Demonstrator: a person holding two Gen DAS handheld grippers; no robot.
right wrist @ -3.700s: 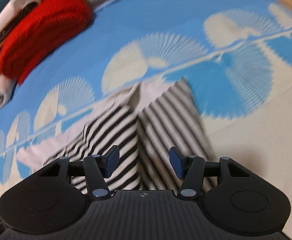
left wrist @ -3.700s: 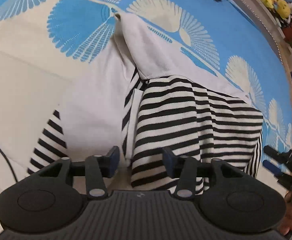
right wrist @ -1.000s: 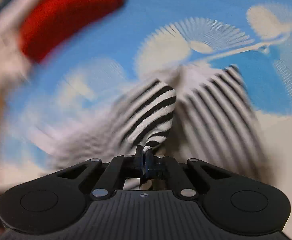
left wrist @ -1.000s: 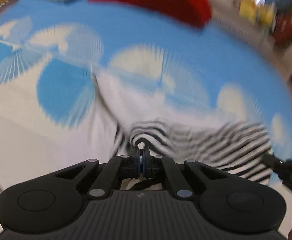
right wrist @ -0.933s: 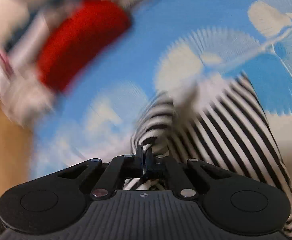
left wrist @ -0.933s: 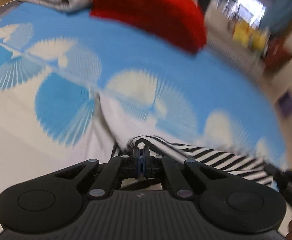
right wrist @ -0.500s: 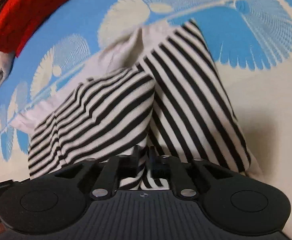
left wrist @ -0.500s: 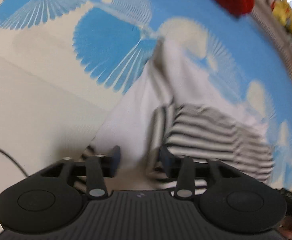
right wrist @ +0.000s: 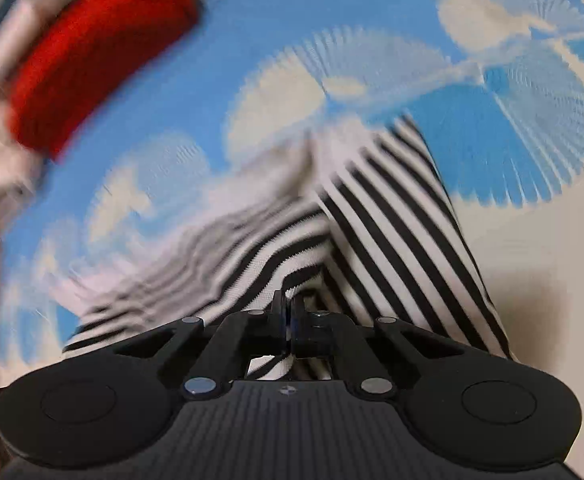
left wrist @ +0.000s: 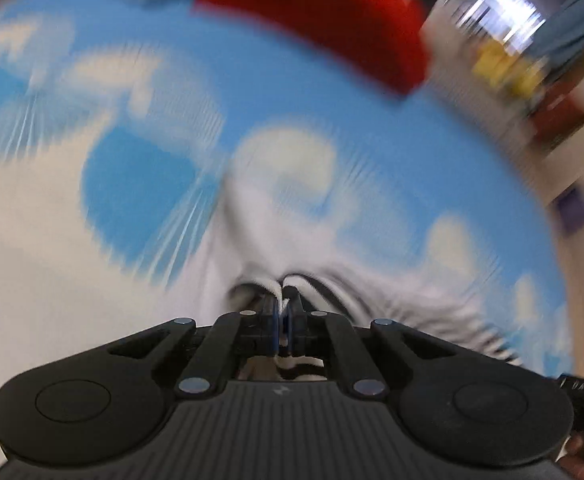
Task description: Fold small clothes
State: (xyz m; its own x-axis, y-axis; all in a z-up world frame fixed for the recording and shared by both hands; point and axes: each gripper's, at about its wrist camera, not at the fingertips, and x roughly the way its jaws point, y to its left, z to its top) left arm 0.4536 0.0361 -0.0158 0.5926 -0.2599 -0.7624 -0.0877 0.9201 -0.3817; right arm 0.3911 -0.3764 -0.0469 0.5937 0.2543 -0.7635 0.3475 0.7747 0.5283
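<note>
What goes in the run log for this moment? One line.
left tongs: shut on striped garment | right tongs: shut on striped garment | surface: blue patterned cloth | red knit: beyond

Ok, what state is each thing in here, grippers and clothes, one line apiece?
left gripper: just closed, shut on striped garment.
right gripper: just closed, shut on striped garment.
striped garment: partly folded on the sheet, near edge pinched by both grippers.
red garment: folded, lying at the far side, untouched.
patterned sheet: spread flat under the clothes.

Ribbed knit striped garment [right wrist: 391, 216], matt black plastic tongs [right wrist: 290, 320], possibly fuzzy red knit [right wrist: 92, 52], printed cloth cover [right wrist: 531, 152]
</note>
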